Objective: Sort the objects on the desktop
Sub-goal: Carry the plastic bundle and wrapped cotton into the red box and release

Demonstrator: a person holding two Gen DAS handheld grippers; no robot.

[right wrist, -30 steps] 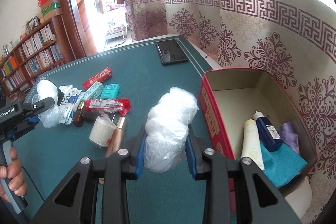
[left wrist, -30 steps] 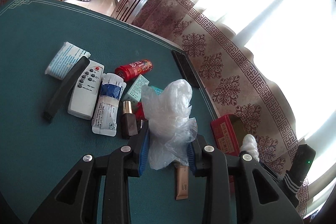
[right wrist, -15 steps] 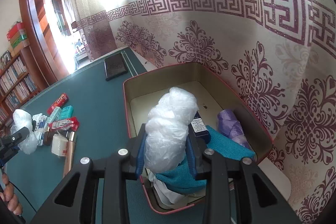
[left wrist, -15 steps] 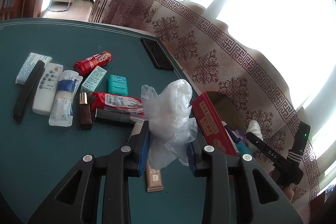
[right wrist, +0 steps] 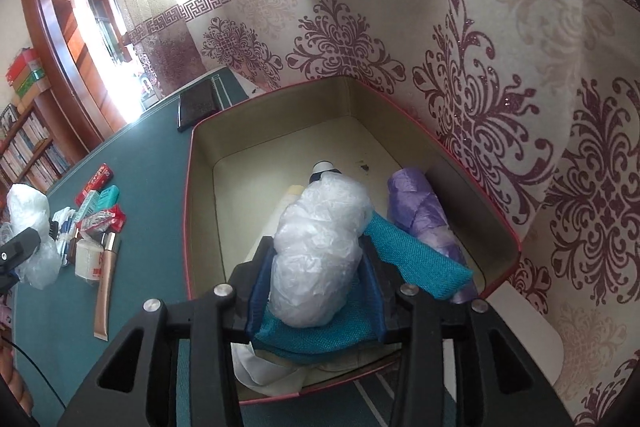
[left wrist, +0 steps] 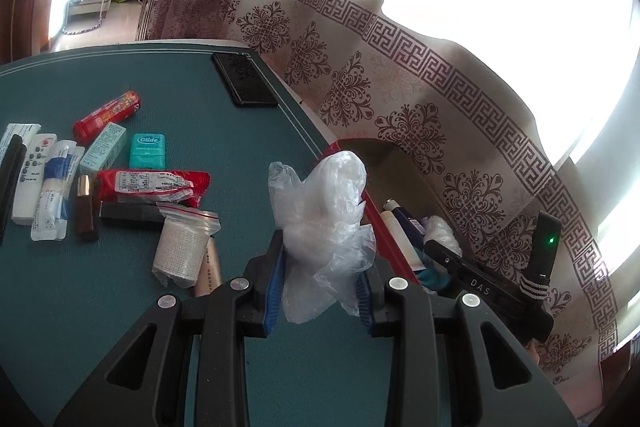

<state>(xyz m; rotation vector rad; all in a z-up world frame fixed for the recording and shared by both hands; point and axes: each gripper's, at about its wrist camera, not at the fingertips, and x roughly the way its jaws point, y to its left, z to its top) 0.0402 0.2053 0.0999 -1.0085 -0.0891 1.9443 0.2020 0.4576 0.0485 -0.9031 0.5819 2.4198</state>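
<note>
From the left wrist, the left gripper [left wrist: 320, 287] is clamped on a crumpled clear plastic bag [left wrist: 324, 223], thin and crinkly, standing up loosely between the blue pads. The red box [left wrist: 382, 223] lies ahead and to the right of it, near, with its long side running away along the table edge. On the green felt table [left wrist: 120, 307] to the left lies a scatter still unsorted: a red snack packet [left wrist: 152, 185], a teal floss case [left wrist: 147, 150], a red tube [left wrist: 107, 115], a white remote [left wrist: 30, 183], a bandage roll in a zip bag [left wrist: 182, 251]. The right gripper shows at the right, already over the box.

From the right wrist, the right gripper [right wrist: 316, 291] is closed on a second wad of clear plastic [right wrist: 320, 247], tighter and rounder, held low inside the red box [right wrist: 186, 211], directly above a teal woven cloth [right wrist: 416, 259]. A purple roll of bags [right wrist: 420, 211] lies just beside it, lengthwise toward the far wall. The box interior is smooth cream metal. The right hand is plainly the nearer one; letting go here looks like the next step, and the light wad may spring open or cling to the pads.
</note>
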